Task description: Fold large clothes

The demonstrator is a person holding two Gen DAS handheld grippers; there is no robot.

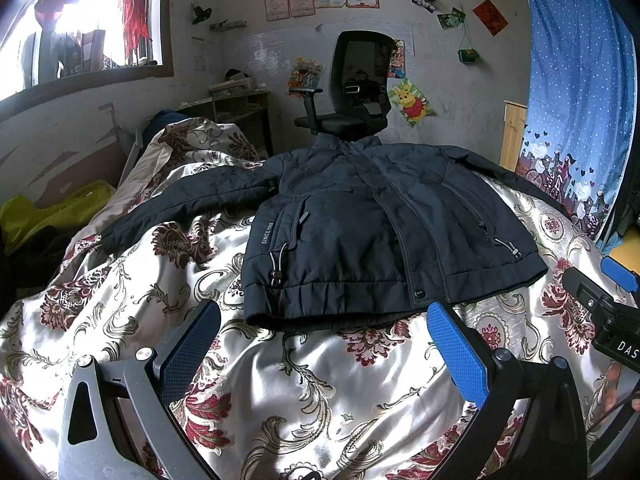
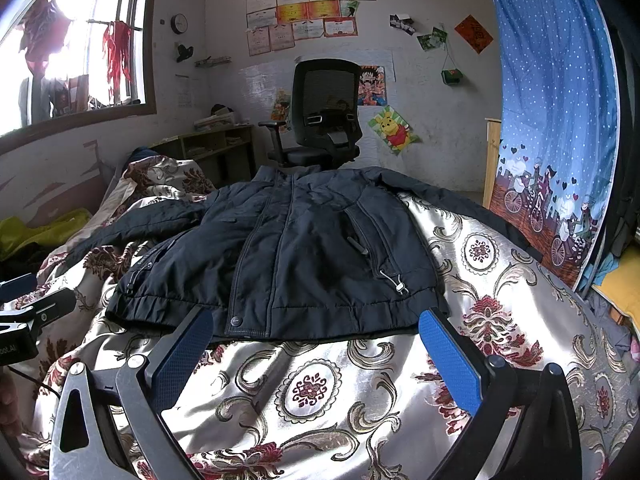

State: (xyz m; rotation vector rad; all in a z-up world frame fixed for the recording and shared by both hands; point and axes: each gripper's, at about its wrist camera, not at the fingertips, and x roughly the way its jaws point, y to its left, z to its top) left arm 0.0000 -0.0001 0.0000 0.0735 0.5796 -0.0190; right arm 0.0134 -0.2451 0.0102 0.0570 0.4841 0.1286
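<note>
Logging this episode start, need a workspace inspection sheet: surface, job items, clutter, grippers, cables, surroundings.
Surface: bed under a rumpled floral quilt.
Job's things: dark jacket laid flat, front up, closed, sleeves spread.
Clutter: yellow-green cloth at the bed's left edge.
Grippers: left gripper open, short of the hem; right gripper open, also holding nothing.
Cables: black cable by the right gripper.
Surroundings: office chair, blue curtain, window, wall posters.
</note>
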